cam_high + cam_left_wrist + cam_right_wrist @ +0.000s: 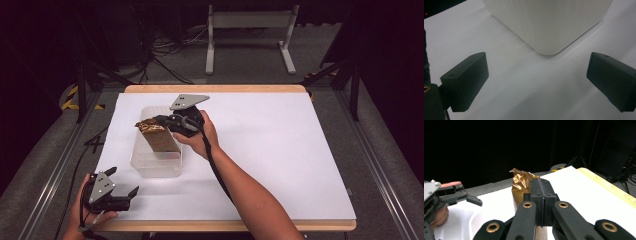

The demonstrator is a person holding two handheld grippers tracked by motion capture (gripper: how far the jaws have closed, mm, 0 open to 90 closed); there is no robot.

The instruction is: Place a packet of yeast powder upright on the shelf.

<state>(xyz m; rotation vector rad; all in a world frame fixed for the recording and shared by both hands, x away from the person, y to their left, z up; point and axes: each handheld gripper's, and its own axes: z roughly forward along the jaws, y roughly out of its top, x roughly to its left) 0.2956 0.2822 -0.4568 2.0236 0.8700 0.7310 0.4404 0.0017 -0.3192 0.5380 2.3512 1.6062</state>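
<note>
Pinching the crimped top of the bag (159,136), the right gripper (161,122) held it tilted over the bin (150,167). It looked light and crinkly, probably slippery foil, best gripped at that seam. Left gripper (125,192) sat spread, empty.

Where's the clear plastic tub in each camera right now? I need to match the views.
High view: tub left of centre on the white sheet, under the right gripper holding the gold packet.
Left gripper view: tub's ribbed corner at top centre.
Right gripper view: tub's rim at lower left.
Shared landmark: the white sheet.
</note>
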